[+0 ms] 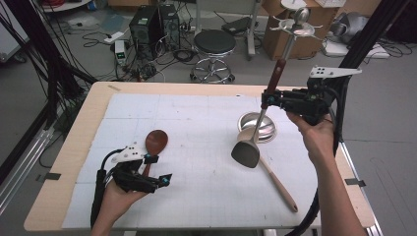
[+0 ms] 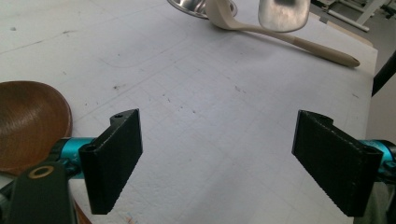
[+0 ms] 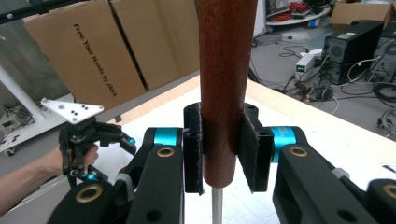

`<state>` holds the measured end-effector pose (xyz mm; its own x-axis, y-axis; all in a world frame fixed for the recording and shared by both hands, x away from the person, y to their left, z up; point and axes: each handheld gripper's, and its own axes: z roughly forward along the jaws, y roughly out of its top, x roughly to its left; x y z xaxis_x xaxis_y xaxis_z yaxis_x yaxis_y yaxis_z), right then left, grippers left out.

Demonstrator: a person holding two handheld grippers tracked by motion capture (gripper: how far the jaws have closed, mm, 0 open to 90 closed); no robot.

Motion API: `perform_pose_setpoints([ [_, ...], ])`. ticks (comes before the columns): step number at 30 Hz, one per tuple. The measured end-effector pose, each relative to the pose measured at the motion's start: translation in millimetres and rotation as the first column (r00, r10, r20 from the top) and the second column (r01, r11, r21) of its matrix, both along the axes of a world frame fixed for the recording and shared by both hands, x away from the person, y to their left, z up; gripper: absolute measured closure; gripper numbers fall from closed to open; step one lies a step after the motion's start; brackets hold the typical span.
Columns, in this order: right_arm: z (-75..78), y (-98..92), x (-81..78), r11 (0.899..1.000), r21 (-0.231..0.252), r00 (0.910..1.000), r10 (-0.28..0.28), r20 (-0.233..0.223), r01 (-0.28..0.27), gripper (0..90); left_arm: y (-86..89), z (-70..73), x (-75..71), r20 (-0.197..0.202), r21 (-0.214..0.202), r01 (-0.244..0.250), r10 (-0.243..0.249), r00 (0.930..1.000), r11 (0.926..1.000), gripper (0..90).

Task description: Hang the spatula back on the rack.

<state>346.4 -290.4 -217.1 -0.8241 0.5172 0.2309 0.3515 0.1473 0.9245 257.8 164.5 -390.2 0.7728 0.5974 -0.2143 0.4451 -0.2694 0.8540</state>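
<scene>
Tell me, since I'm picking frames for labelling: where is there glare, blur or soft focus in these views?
High view: even light, soft shadows, sharp; mild shine on the steel bowl. Left gripper view: black jaws crisp, the metal spatula blade glares near white, the wooden spoon is slightly soft. Right gripper view: the spatula's wooden handle looms close with a lit streak; the background cartons are sharp.

Your metal spatula (image 1: 246,153) with its reddish-brown wooden handle (image 3: 226,84) hangs upright — blade just above the mat, beside the steel bowl (image 1: 268,129) — clamped at the handle's lower end.
</scene>
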Motion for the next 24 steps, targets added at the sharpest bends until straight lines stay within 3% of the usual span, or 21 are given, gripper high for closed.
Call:
perform_pose_setpoints([
  [24, 24.9, -20.3, 29.2, 0.999, 0.024, 0.9989, -0.043, 0.018, 0.042, 73.6, 8.5, -5.8, -1.6, -0.004, -0.001, -0.020, 0.020, 0.9998, 0.9998, 15.1],
])
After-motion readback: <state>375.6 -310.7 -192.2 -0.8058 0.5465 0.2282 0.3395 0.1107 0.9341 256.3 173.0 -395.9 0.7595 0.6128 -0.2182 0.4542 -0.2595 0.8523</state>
